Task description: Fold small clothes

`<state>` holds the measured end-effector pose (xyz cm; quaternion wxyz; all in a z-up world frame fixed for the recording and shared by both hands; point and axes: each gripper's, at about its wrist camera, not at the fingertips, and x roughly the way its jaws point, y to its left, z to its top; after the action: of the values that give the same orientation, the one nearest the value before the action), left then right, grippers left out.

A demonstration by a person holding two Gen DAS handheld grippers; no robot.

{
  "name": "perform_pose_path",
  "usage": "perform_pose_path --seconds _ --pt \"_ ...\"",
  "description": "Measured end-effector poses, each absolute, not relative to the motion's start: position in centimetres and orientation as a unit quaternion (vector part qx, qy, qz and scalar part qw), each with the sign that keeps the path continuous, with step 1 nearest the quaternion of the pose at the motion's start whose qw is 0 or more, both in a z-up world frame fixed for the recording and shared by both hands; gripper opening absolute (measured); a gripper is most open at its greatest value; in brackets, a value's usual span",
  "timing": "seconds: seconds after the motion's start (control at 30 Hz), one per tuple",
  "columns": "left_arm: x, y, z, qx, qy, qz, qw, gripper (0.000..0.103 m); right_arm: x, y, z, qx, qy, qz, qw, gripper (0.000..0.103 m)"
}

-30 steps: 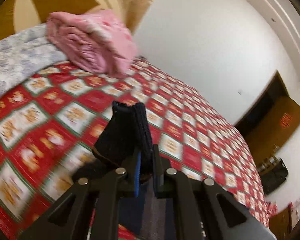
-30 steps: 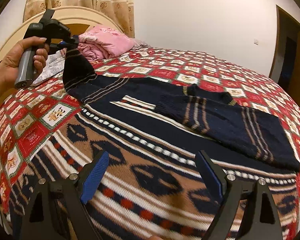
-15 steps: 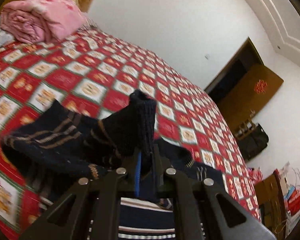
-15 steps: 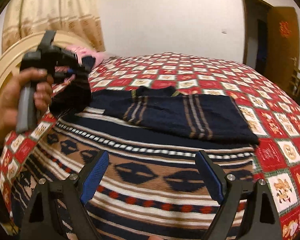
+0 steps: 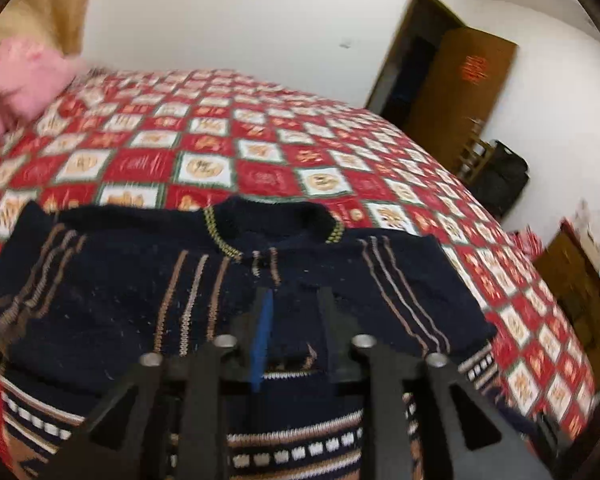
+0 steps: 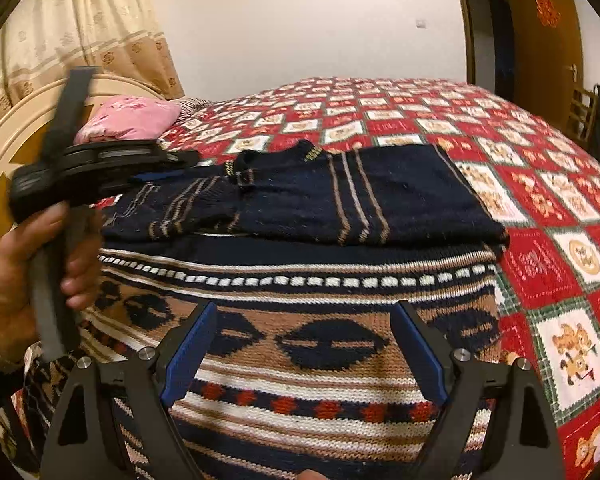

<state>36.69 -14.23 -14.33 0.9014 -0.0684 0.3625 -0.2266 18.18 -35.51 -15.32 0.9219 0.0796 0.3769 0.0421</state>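
Observation:
A navy knit sweater (image 5: pixel 140 300) with tan stripes and a brown patterned band lies flat on the bed, collar (image 5: pixel 276 220) pointing away. Both sleeves are folded across its chest. The left sleeve (image 6: pixel 180 208) lies just below my left gripper (image 5: pixel 294 296), whose jaws are opening. Dark knit shows in the gap, but the pads do not press on it. In the right wrist view a hand (image 6: pixel 16 280) holds the left gripper (image 6: pixel 172 168) over that sleeve. My right gripper (image 6: pixel 305 312) hangs open over the sweater's patterned band (image 6: pixel 340 288), holding nothing.
A red checked bedspread (image 5: pixel 260 176) covers the bed. A folded pink quilt (image 6: pixel 128 120) lies by the cream headboard (image 6: pixel 4 140) at the far left. A brown door (image 5: pixel 460 88) and a black bag (image 5: pixel 500 180) stand beyond the bed's right side.
My left gripper carried the dark sleeve from the bed's left side across onto the sweater's chest, then its jaws parted and let it go. The right gripper stayed open and swung slightly.

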Motion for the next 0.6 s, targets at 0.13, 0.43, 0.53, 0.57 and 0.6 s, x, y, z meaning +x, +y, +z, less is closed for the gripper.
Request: perform_pose_path --seconds 0.13,0.43,0.53,0.57,0.6 --pt "34.1 -11.9 -13.0 -0.019 0.311 -0.207 0.927 0.069 18.7 -36.3 -15.4 0.117 0.382 0.056 0.915 0.089" --pt "34.5 -1.2 -16.7 -0.029 0.316 -0.045 0.947 0.079 27.4 -34.9 -14.3 0.232 0.427 0.141 0.862 0.062" --pt "34.8 0.3 -18.4 -0.075 0.34 -0.05 0.936 0.079 31.2 -33.2 -15.4 0.255 0.455 0.152 0.84 0.062" --pt "34.9 0.7 -18.6 -0.091 0.343 -0.053 0.933 0.079 32.6 -32.5 -16.0 0.258 0.466 0.153 0.832 0.062" --pt "34.9 1.1 -18.7 -0.108 0.342 -0.058 0.932 0.082 33.6 -31.9 -16.5 0.254 0.473 0.146 0.831 0.062"
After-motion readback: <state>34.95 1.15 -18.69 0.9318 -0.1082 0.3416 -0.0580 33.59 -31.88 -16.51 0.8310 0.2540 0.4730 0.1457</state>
